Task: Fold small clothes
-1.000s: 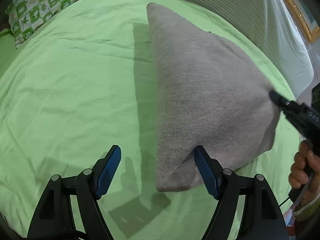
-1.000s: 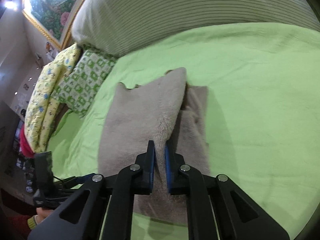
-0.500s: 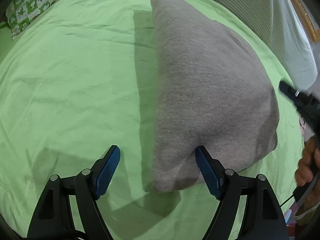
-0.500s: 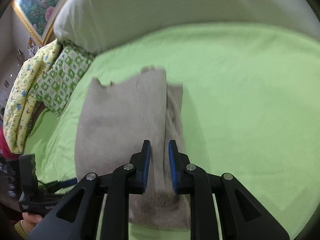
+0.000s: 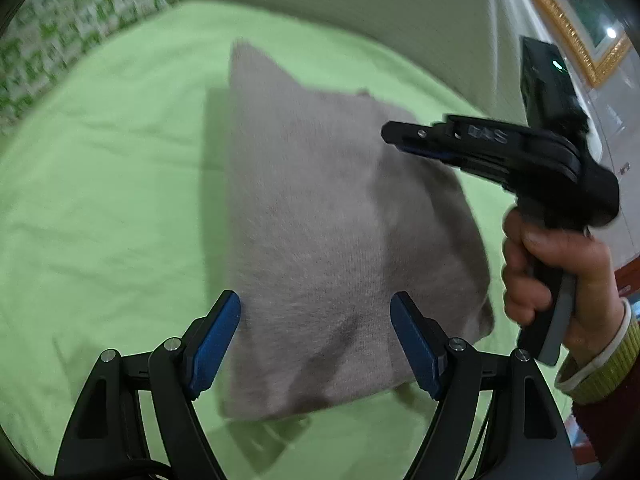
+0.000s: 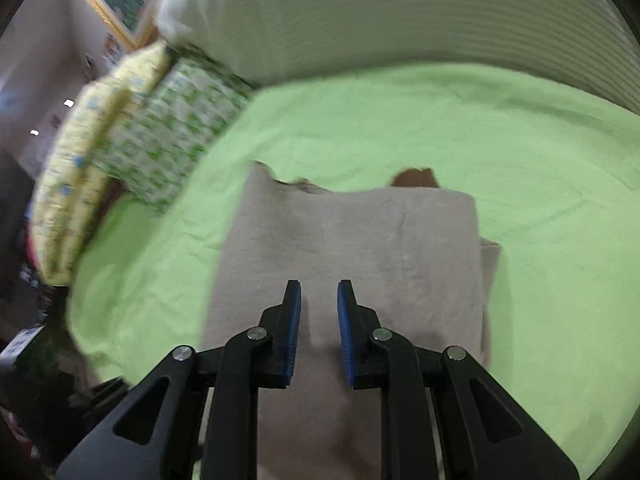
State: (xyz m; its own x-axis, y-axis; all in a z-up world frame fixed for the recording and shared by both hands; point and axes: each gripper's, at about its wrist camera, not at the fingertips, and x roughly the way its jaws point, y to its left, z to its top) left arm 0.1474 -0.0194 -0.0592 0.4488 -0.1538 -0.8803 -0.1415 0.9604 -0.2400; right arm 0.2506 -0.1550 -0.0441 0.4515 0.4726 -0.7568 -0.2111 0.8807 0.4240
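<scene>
Grey garment (image 6: 352, 248) lies folded flat on the green sheet (image 6: 540, 184) after we let go: our right gripper (image 6: 318, 292), slightly parted, holds nothing; our left gripper (image 5: 316, 320) hovers wide open. This fold looks finished.

the folded garment (image 6: 352, 248) lies flat on the bed sheet (image 6: 540, 184). two pillows (image 6: 132, 152) sit at the sheet's far left corner, and the headboard (image 6: 400, 20) stands behind them.
</scene>
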